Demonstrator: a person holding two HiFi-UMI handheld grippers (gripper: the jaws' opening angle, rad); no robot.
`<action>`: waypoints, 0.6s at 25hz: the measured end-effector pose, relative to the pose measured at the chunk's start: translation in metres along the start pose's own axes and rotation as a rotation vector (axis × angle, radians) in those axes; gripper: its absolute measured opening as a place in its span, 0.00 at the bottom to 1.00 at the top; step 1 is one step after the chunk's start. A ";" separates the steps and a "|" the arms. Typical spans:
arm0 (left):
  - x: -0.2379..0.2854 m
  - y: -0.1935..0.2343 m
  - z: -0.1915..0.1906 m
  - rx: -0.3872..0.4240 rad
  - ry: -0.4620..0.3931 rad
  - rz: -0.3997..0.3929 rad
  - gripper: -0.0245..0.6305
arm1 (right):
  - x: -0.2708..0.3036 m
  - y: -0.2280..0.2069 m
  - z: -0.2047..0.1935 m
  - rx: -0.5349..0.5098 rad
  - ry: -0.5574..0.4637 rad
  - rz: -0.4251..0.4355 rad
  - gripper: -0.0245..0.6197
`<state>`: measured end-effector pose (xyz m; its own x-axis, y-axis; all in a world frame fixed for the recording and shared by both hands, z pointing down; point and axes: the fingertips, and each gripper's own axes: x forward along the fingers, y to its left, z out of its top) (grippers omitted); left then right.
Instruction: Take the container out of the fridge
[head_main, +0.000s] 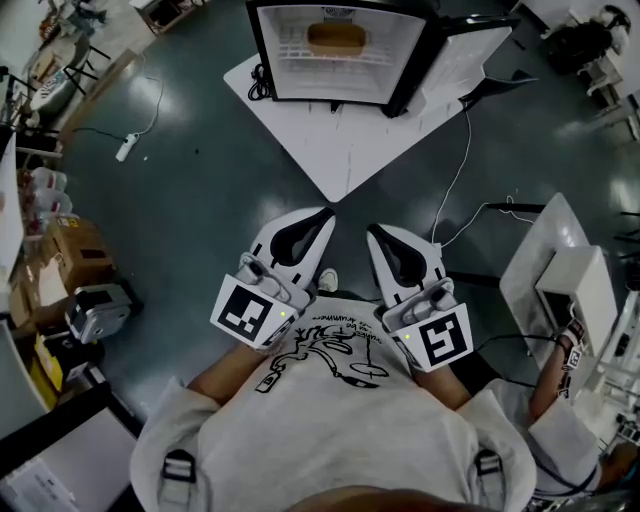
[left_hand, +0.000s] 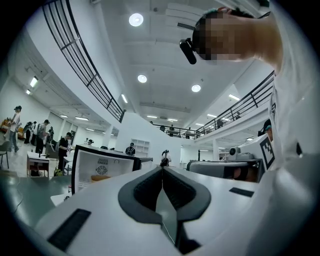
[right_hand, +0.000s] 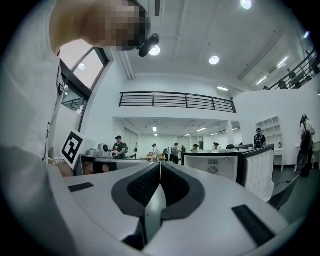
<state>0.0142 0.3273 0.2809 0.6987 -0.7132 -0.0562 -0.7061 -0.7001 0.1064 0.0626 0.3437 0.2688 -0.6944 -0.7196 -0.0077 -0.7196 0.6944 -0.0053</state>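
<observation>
Dark floor (head_main: 200, 180) all round, and up ahead the white counter (head_main: 345, 150) carries the fridge (head_main: 258, 55), its door (head_main: 465, 60) swung wide to the right. Close in, the left tool (head_main: 326, 212) and right tool (head_main: 371, 229) sit side by side, level, well short of the counter — both clenched tight, nothing between the jaws. The container (head_main: 336, 38) — brown, squat — rests on the wire shelf (head_main: 300, 50) inside the fridge.
</observation>
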 end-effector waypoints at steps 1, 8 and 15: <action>0.001 0.000 0.001 0.001 0.000 0.001 0.06 | 0.000 -0.001 0.001 0.002 -0.001 0.001 0.08; 0.010 0.003 -0.001 0.003 0.005 -0.004 0.06 | 0.004 -0.009 -0.002 0.006 -0.001 0.006 0.08; 0.018 0.006 -0.003 0.003 -0.001 -0.017 0.06 | 0.010 -0.016 -0.006 0.002 0.001 0.000 0.08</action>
<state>0.0230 0.3099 0.2837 0.7103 -0.7014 -0.0586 -0.6947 -0.7120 0.1022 0.0676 0.3255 0.2744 -0.6946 -0.7193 -0.0071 -0.7193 0.6947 -0.0074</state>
